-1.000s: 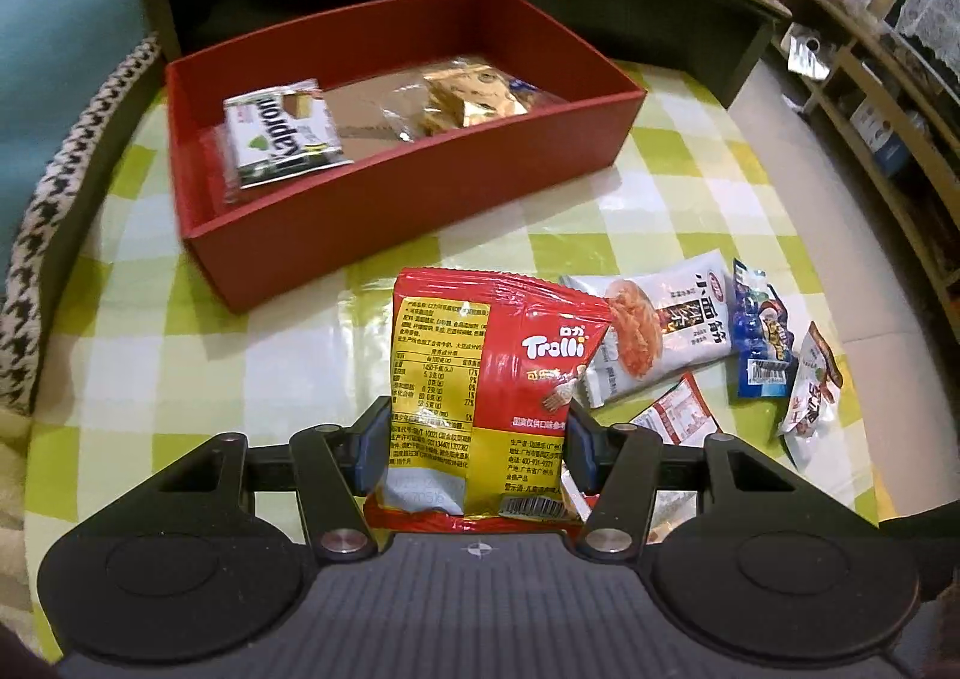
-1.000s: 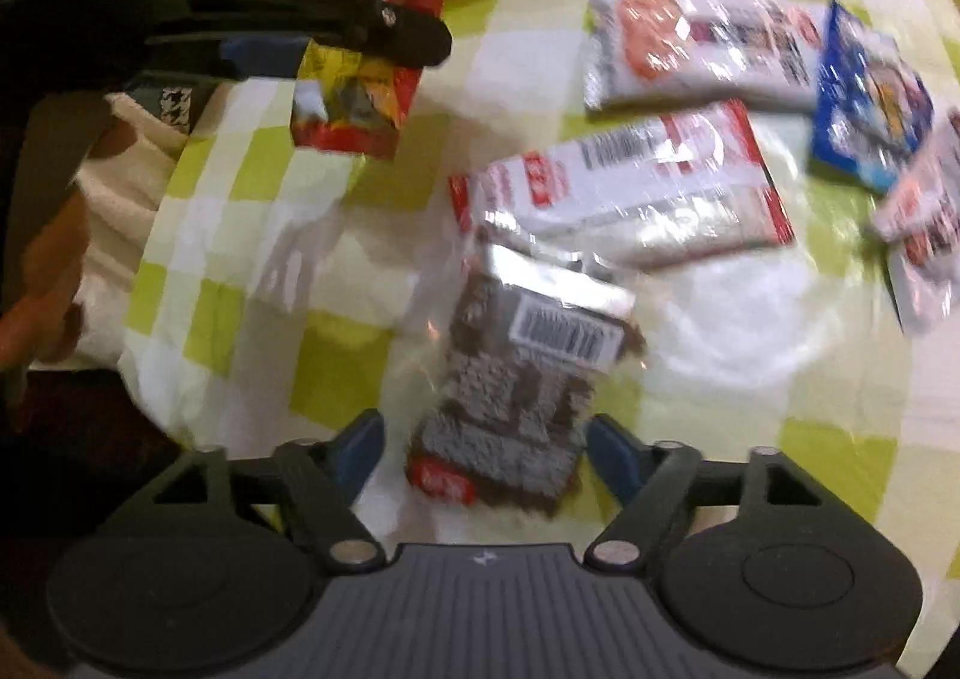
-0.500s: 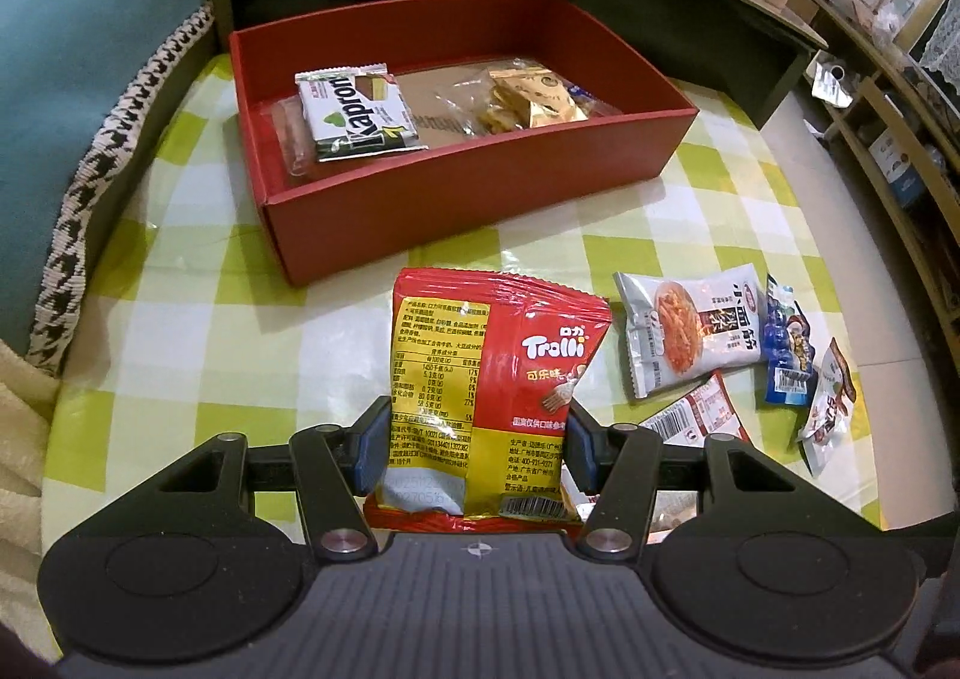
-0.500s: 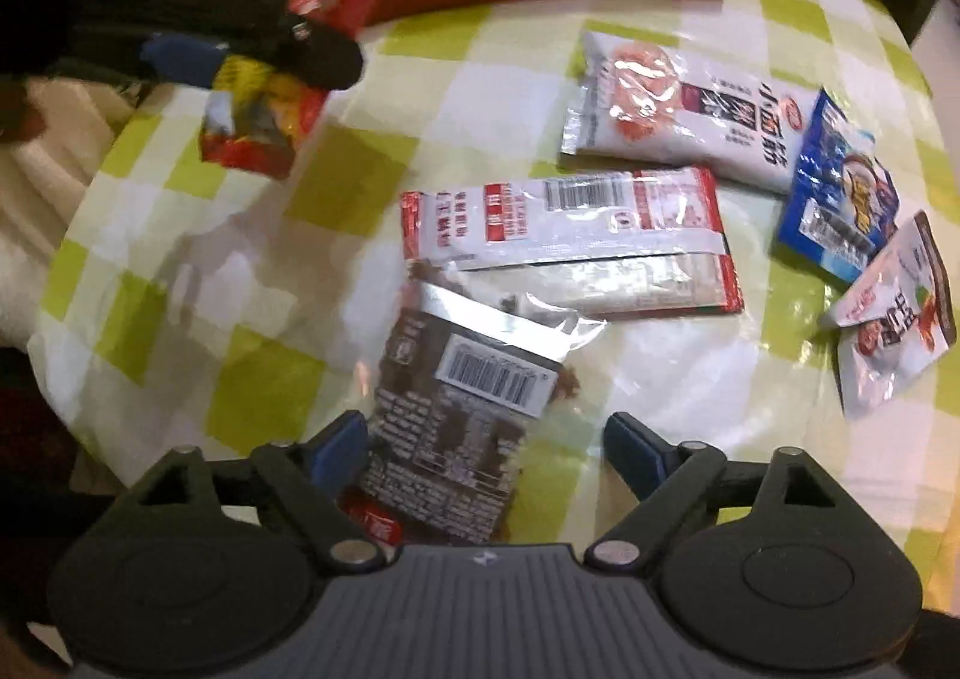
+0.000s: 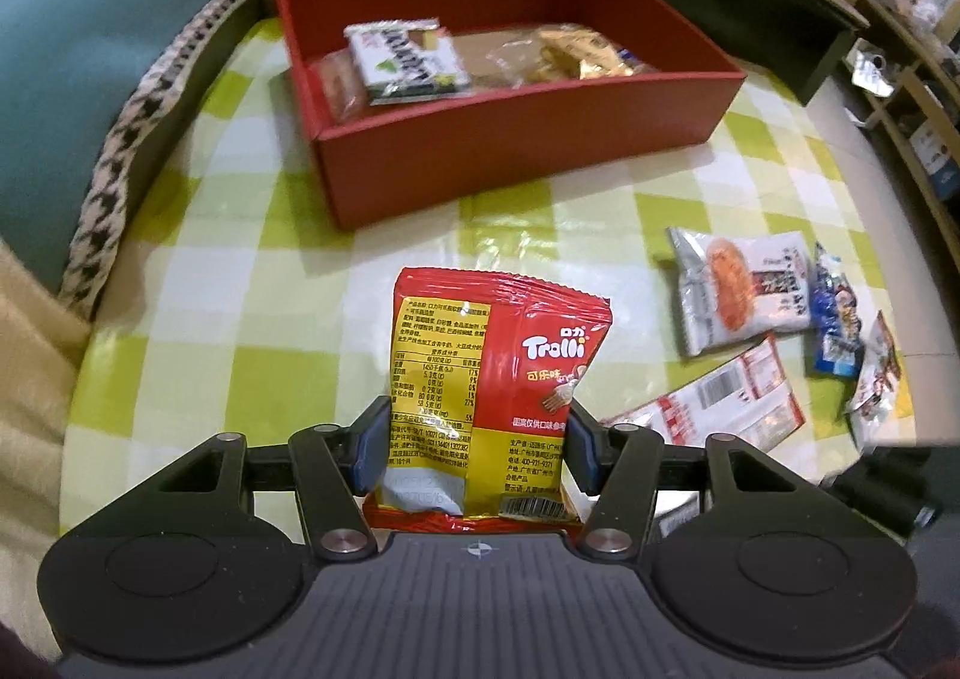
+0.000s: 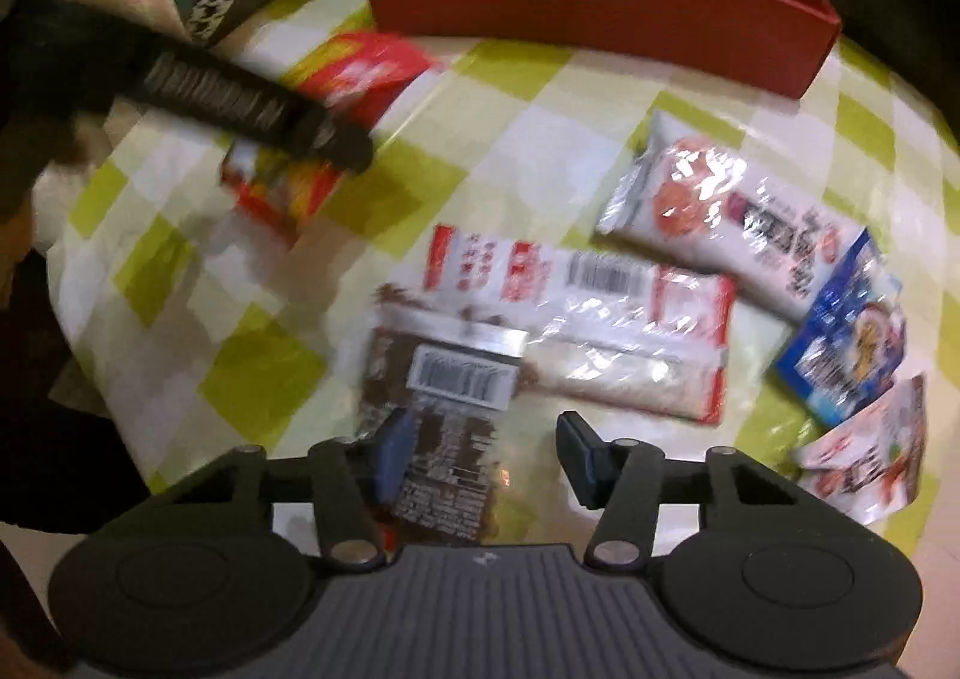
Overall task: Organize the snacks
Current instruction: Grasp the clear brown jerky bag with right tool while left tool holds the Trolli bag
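Note:
My left gripper is shut on a red and yellow Trolli packet and holds it upright above the checked tablecloth, short of the red box. The box holds a white and green wafer packet and a gold-wrapped snack. My right gripper is open over a brown packet with a barcode, which lies between its fingers on the table. The left gripper and its red packet show blurred in the right wrist view, with the red box behind.
Loose snacks lie on the table at the right: a white and red packet, a white packet with an orange picture, a blue packet and a small white-red one. A teal sofa with a houndstooth cushion borders the left edge.
My left gripper has drawn back and leftwards with the Trolli packet, so the box looks farther right. My right gripper has moved in over the brown packet and narrowed somewhat.

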Available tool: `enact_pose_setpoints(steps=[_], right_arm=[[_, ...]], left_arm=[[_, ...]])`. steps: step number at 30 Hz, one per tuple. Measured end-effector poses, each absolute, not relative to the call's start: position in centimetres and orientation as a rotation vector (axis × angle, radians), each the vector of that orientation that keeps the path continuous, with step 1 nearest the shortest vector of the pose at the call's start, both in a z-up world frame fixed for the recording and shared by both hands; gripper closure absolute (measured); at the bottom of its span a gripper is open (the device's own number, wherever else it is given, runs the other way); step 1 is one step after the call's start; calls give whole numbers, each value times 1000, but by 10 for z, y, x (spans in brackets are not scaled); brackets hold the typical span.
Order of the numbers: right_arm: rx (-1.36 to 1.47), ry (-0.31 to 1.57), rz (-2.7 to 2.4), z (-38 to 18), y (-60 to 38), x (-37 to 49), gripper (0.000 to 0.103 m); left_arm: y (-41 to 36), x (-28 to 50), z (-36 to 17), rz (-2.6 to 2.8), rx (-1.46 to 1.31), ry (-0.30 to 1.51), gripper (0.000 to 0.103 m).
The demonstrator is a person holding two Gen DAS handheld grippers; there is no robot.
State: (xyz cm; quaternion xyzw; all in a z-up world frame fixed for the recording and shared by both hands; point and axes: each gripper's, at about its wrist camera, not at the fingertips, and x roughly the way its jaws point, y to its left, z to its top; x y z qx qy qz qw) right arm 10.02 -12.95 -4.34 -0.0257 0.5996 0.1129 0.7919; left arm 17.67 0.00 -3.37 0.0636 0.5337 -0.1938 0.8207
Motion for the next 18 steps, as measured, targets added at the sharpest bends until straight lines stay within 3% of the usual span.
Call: enact_pose_setpoints(steps=[5, 7, 11, 15, 18], right_arm=[[97, 1293, 253, -46, -139, 104, 40], [94, 1314, 264, -50, -132, 105, 29], [18, 1297, 260, -57, -113, 98, 20], [-65, 1265, 311, -62, -96, 90, 0], [-141, 1256, 312, -66, -85, 86, 0]], left_arm=[[9, 166, -40, -366, 94, 1166, 38], [11, 162, -41, -348, 80, 1170, 38], [16, 155, -41, -297, 42, 1173, 38], [16, 150, -45, -255, 37, 1196, 38], [13, 151, -47, -272, 32, 1179, 37]])
